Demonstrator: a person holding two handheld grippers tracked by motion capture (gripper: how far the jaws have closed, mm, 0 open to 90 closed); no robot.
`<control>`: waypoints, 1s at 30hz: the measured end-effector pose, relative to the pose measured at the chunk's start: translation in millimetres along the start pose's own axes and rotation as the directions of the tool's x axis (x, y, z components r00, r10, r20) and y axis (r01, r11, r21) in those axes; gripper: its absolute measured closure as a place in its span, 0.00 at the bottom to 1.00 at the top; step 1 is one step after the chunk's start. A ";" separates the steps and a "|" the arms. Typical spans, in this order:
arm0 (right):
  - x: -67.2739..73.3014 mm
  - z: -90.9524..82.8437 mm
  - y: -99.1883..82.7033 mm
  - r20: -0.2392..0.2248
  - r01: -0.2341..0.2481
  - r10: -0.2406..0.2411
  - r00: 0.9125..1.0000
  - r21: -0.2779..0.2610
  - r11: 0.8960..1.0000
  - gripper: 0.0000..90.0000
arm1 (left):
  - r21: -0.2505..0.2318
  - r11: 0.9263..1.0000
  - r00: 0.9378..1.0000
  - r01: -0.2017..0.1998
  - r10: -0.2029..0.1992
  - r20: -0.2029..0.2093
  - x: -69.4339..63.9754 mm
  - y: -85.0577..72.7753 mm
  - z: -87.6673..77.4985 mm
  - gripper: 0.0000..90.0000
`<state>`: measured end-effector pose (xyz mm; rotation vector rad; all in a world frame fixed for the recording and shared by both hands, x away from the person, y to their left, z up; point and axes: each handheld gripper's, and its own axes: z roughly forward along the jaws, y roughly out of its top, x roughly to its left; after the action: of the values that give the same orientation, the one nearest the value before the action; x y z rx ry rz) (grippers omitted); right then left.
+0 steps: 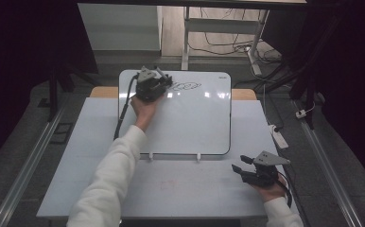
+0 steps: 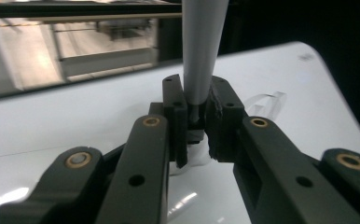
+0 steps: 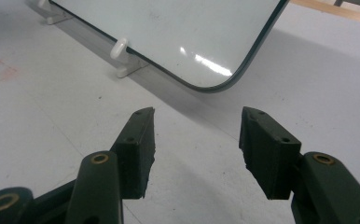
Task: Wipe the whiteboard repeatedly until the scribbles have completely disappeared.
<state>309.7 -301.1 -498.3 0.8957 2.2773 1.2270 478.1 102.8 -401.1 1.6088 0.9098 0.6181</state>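
Overhead, high view: left gripper (image 1: 153,84) at the whiteboard's (image 1: 190,127) far left corner, just left of a scribble (image 1: 186,86); right gripper (image 1: 247,169) idle on the table (image 1: 76,161), well apart.

Left gripper view: jaws clamped on a grey marker (image 2: 201,51), long axis upright, tip down on the board (scribble lies to its right).

Right gripper view: jaws wide, nothing between them, board corner (image 3: 215,84) ahead. Left hand is the nearer for any stroke.
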 end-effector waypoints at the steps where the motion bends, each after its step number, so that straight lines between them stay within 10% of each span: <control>1: 0.2 0.6 0.1 0.000 0.002 -0.002 1.000 0.004 1.000 0.50 | 0.004 1.000 1.000 -0.023 0.023 -0.005 -4.8 0.0 2.1 0.87; 4: -0.2 0.1 -0.1 0.001 0.001 -0.001 1.000 0.006 1.000 0.50 | -0.006 0.998 0.996 -0.063 0.063 -0.067 1.6 4.0 -4.5 0.87; 9: -0.4 -0.9 -0.4 -0.002 -0.008 0.008 1.000 -0.001 1.000 0.50 | -0.028 1.000 0.996 0.003 -0.006 -0.093 30.4 4.6 -21.7 0.87; 18: 0.9 -0.6 0.5 0.003 0.001 -0.001 1.000 0.001 1.000 0.50 | -0.031 0.996 0.997 -0.081 0.081 -0.013 -11.0 -5.2 5.9 0.87; 23: -0.2 -1.0 -0.5 0.000 -0.007 0.007 1.000 -0.001 1.000 0.50 | -0.052 0.998 0.997 -0.032 0.028 -0.077 10.2 -0.5 -6.2 0.87; 30: 4.1 0.5 1.5 -0.007 0.009 -0.009 1.000 0.002 1.000 0.50 | -0.058 0.998 0.999 -0.038 0.038 -0.006 -26.6 -9.4 19.1 0.87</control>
<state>307.6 -297.4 -497.5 0.8829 2.2861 1.2259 476.1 70.8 -412.6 1.5764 0.8589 0.6692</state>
